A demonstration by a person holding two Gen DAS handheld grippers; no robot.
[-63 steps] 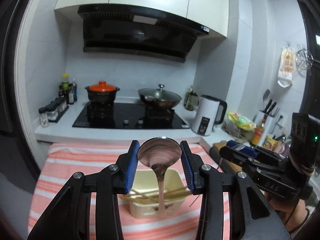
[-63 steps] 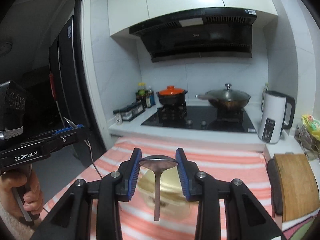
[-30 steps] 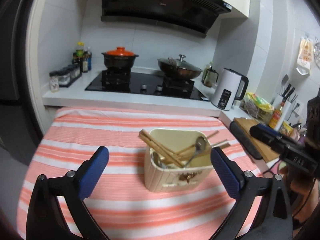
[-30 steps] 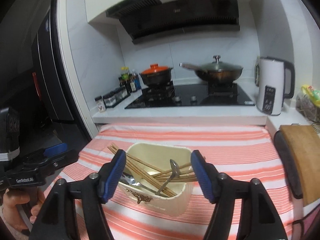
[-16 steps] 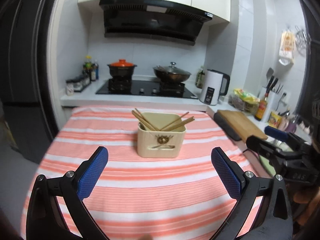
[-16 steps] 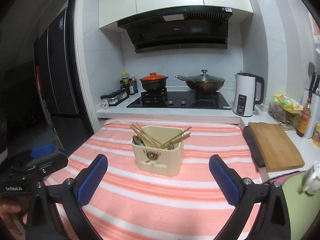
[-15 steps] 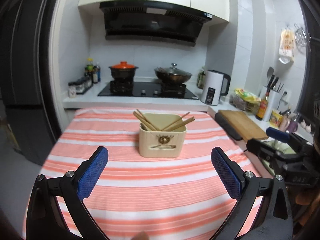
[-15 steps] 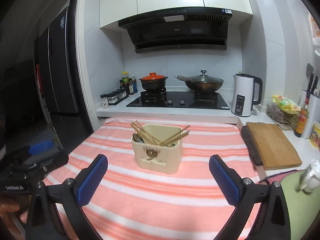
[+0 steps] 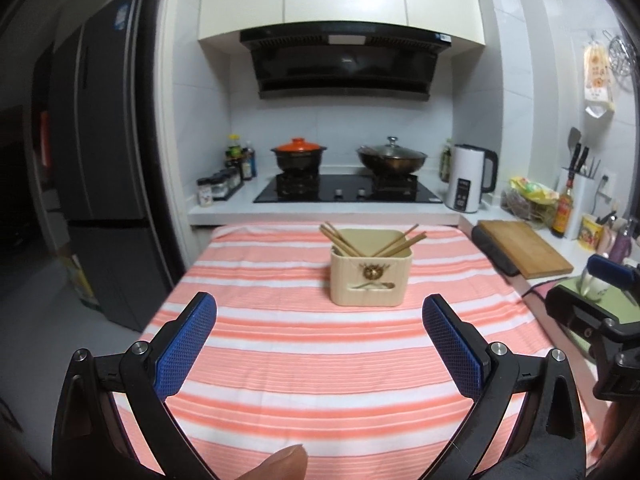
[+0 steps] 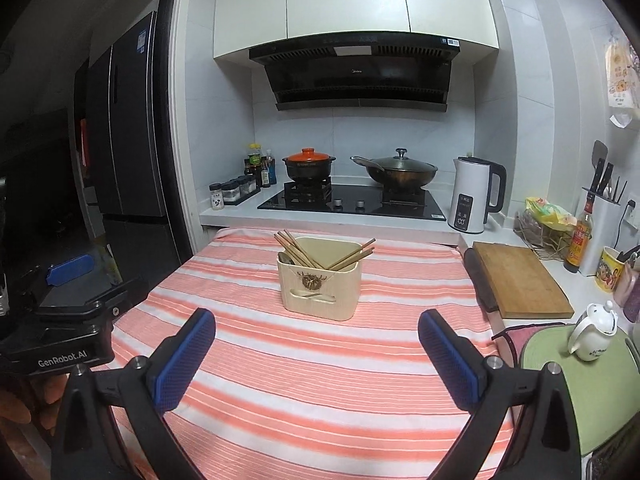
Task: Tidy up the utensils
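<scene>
Two spoons delivered into the cream holder (image 9: 371,280), no longer pinched above it as a moment ago. Only one spoon bowl (image 10: 285,258) visible now, tucked against the holder's left wall beneath the chopsticks (image 10: 298,252), these leaning out over both sides of the rim. Holder upright on the striped cloth of the tabletop (image 9: 320,380), toward the far end, near the stove counter. Nothing loose seen on the cloth around it.

Drawn well back from the holder on both sides. Left gripper (image 9: 318,308): fingers spread wide, nothing between them. Right gripper (image 10: 317,322): the same, fingers having just been opening, gap empty. Each seen at the edge of the other's view, beside the tabletop rather than over it.

Judged from this: this pair put away, and the sorting probably finished. Worth checking the tabletop's near edge, hidden below the fingers, for a stray utensil before stopping.
</scene>
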